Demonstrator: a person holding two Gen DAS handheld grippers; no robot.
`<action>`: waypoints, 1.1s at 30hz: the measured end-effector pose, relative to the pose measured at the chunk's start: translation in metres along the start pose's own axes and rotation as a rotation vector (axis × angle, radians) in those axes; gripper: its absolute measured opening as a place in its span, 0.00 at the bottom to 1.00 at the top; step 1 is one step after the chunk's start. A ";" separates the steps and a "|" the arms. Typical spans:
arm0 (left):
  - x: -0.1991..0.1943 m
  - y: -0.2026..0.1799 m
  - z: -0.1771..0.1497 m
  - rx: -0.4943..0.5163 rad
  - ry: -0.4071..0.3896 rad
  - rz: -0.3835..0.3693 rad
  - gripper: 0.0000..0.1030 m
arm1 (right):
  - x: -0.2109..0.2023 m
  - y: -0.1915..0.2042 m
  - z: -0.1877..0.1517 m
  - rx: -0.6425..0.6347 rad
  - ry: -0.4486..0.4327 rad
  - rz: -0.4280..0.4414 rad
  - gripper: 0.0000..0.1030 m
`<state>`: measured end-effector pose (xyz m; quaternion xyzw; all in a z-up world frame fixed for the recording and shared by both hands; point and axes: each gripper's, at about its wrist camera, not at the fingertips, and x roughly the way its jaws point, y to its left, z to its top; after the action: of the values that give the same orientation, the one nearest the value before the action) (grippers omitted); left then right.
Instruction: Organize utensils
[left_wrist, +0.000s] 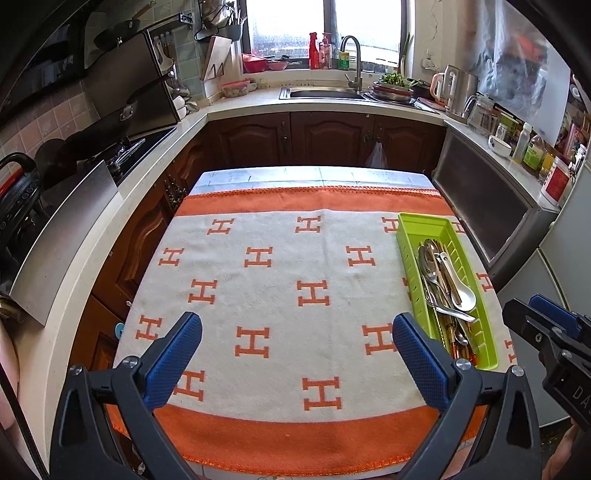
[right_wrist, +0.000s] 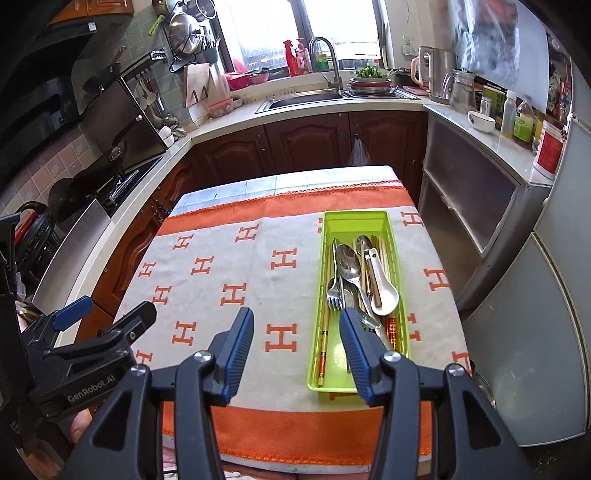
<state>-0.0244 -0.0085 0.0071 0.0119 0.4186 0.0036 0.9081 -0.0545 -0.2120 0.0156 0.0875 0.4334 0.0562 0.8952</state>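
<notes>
The utensils (right_wrist: 354, 280) lay piled in the green tray (right_wrist: 400, 273), which sat on the right side of the cloth (right_wrist: 229, 266), its long axis running away from the person. Spoons, a fork (right_wrist: 334, 291), chopsticks (right_wrist: 325, 306) and a white soup spoon (right_wrist: 382, 284) lay roughly along that axis. No utensil showed loose on the cloth, so the sorting looked done or nearly so. The right gripper (right_wrist: 297, 347) hung just above the tray's near end, jaws parted and empty, its right finger over the tray. The left gripper (left_wrist: 297, 354) hovered over bare cloth well left of the tray, spread wide, holding nothing. The right hand was plainly the nearer; any further reach into the tray would run forward and slightly right.
</notes>
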 end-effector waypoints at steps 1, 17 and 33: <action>0.001 -0.001 0.000 0.001 0.003 0.001 0.99 | 0.000 0.001 0.000 -0.003 -0.003 0.002 0.47; 0.011 0.000 0.002 -0.017 0.034 -0.004 0.99 | 0.015 0.010 0.001 -0.017 0.008 0.016 0.47; 0.014 0.001 0.005 -0.021 0.040 -0.013 0.99 | 0.021 0.012 -0.001 -0.011 0.019 0.021 0.47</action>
<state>-0.0113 -0.0071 -0.0006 -0.0006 0.4365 0.0025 0.8997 -0.0423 -0.1969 0.0013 0.0866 0.4406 0.0688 0.8908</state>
